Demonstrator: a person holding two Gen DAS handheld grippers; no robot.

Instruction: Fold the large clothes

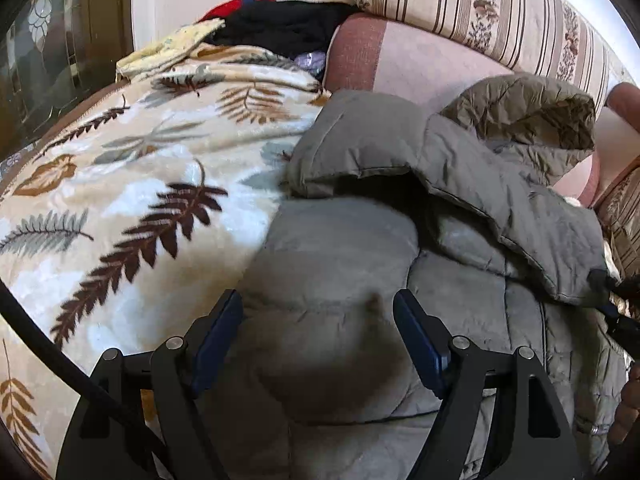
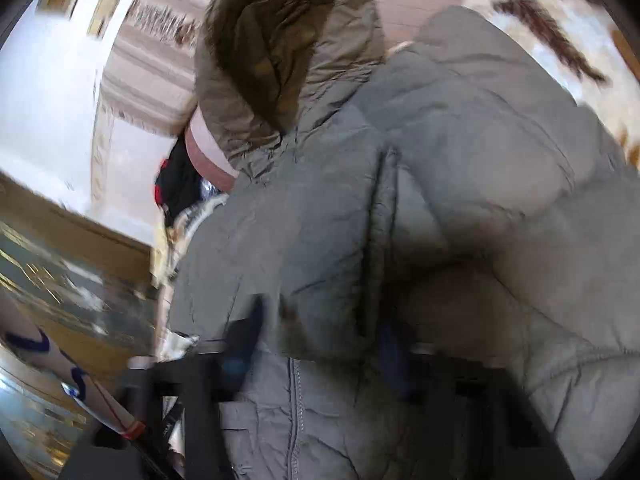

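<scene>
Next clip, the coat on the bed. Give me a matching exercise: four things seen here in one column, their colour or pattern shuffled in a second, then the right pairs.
Things:
1. padded coat
2. blanket
3. cushion
4. left gripper's pads

Colour or pattern:
A. dark blue
B. cream with brown fern leaves
C. grey, quilted
D. beige stripes with floral bands

Pairs: 1-C, 2-B, 3-D, 4-A
</scene>
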